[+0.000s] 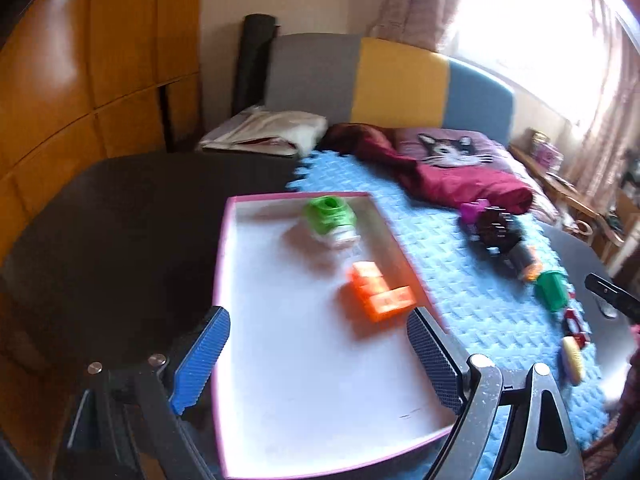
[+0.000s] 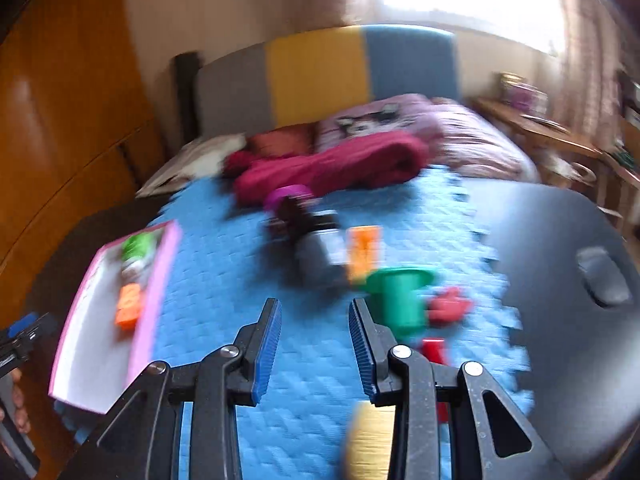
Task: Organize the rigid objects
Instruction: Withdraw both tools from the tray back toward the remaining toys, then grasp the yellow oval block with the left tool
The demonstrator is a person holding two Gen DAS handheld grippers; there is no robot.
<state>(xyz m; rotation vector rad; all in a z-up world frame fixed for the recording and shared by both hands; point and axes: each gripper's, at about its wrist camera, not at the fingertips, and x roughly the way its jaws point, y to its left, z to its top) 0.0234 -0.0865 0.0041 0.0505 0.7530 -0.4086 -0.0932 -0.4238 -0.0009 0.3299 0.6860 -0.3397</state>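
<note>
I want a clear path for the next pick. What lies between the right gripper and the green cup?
Only bare blue foam mat shows between the right gripper and the green cup in the right wrist view; its jaws stand open, holding nothing.

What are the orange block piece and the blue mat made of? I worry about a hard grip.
The orange block piece looks like rigid glossy plastic: saturated colour, sharp stepped edges. The blue mat looks like soft matte foam: embossed weave pattern and toothed interlocking edge. Blur leaves both uncertain.
</note>
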